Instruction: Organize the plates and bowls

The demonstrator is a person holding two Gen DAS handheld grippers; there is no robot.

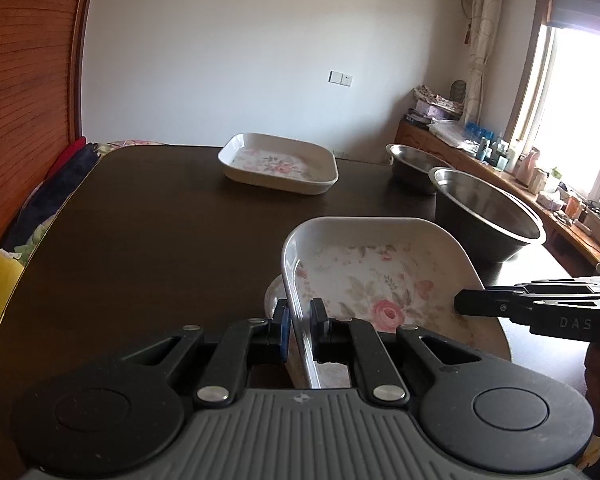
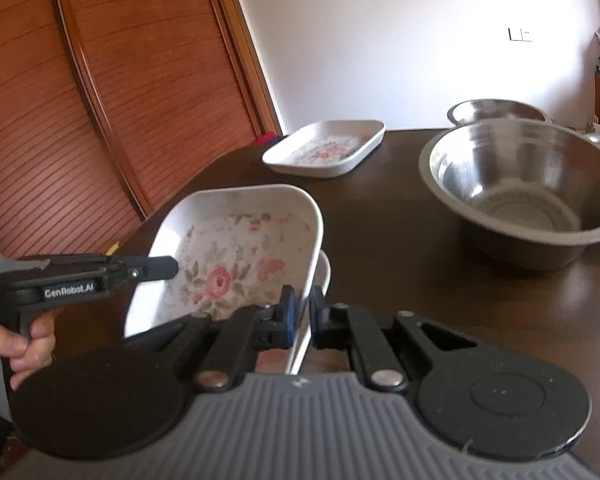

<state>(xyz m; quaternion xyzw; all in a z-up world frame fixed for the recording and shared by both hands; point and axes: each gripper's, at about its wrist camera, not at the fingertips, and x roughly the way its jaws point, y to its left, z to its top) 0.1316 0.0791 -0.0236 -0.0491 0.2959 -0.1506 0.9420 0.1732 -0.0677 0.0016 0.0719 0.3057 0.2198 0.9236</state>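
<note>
Two grippers, lettered "GenRobot.AI" (image 2: 301,316) and "DAS" (image 1: 300,318), clamp one floral plate (image 1: 380,280).

Materials as you had them in view:

Near floral dish (image 1: 380,276) – glazed ceramic by look, glossy white rim, printed rose centre.
Far floral dish (image 1: 278,163) – same glossy glaze.
Two bowls, large (image 2: 520,188) and small (image 2: 496,109) – stainless steel, brushed inside, bright reflections.
Table (image 1: 148,232) was dark wood, smooth, semi-gloss sheen.
Your left gripper (image 1: 300,322) and right gripper (image 2: 300,312) – matt black plastic, ribbed grey body, blue rubbery pads (image 2: 289,316).
Door (image 2: 80,100) – reddish slatted wood, satin.
</note>
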